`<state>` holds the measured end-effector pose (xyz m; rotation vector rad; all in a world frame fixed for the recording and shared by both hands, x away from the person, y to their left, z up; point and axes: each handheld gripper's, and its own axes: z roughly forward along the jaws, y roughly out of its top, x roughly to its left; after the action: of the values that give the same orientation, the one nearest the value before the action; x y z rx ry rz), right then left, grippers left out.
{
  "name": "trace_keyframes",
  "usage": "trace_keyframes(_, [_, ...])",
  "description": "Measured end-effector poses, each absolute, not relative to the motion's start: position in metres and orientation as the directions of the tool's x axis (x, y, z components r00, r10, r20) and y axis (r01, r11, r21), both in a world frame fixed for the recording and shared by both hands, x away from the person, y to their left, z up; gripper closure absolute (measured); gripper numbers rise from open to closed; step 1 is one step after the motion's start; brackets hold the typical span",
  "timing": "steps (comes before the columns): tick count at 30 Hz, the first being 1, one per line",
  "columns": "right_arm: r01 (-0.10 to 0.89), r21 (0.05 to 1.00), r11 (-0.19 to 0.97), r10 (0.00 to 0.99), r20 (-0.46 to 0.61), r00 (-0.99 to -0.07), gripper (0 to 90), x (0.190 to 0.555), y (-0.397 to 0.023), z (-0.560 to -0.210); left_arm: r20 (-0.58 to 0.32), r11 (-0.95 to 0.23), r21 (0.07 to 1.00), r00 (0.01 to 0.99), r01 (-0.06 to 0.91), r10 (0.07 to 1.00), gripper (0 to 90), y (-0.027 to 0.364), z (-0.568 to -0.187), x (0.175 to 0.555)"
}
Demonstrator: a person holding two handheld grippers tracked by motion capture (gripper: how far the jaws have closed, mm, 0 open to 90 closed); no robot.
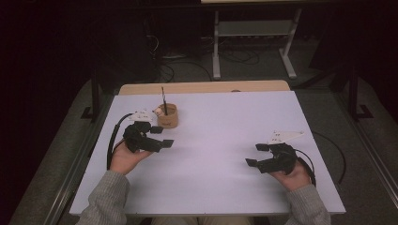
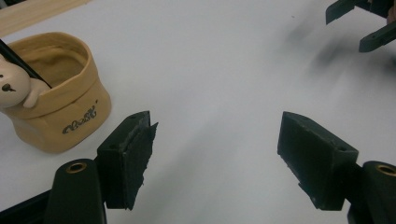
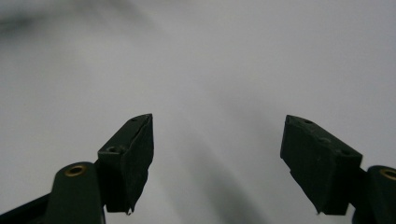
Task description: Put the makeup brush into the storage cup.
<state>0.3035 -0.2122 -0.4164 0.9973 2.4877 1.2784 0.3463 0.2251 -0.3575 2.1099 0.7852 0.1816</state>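
The left gripper [image 1: 161, 136] is hovering over the white table [image 1: 220, 126] with its jaws spread wide and nothing between them. The tan cup [image 1: 168, 117] is standing upright at its 12 o'clock in the high view, near but apart; in the left gripper view it is sitting at 10 o'clock [image 2: 56, 93]. A black pen [image 1: 164, 100] is leaning inside the cup beside a small bear figure [image 2: 11, 86]. The right gripper [image 1: 256, 155] is lying well apart at 3 o'clock, jaws equally wide and gripping nothing. Bare tabletop is separating the two grippers.

White tabletop [image 1: 225, 140], wooden strip [image 1: 202, 87] behind, metal stand [image 1: 253, 28] beyond.
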Motion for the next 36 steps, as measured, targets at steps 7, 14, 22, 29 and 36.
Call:
trace_keyframes(7, [0.488,0.773,0.405,0.636,0.145,-0.758,24.5,0.303,-0.212,-0.416,-0.14,-0.427,0.784,0.799,0.451,0.585,25.7,0.225,-0.357,0.34])
trace_keyframes(14, [0.481,0.776,0.407,0.634,0.14,-0.761,24.6,0.303,-0.213,-0.416,-0.133,-0.426,0.788,0.799,0.444,0.586,26.0,0.225,-0.36,0.334])
trace_keyframes(22, [0.48,0.776,0.409,0.634,0.137,-0.761,24.6,0.303,-0.212,-0.416,-0.152,-0.413,0.791,0.799,0.451,0.581,25.5,0.225,-0.366,0.328])
trace_keyframes(29, [0.487,0.773,0.407,0.636,0.143,-0.759,24.7,0.303,-0.212,-0.416,-0.146,-0.416,0.792,0.8,0.448,0.583,24.7,0.224,-0.369,0.323])
trace_keyframes(36, [0.488,0.771,0.408,0.635,0.144,-0.759,24.8,0.303,-0.212,-0.416,-0.145,-0.415,0.794,0.802,0.444,0.58,24.8,0.224,-0.37,0.319])
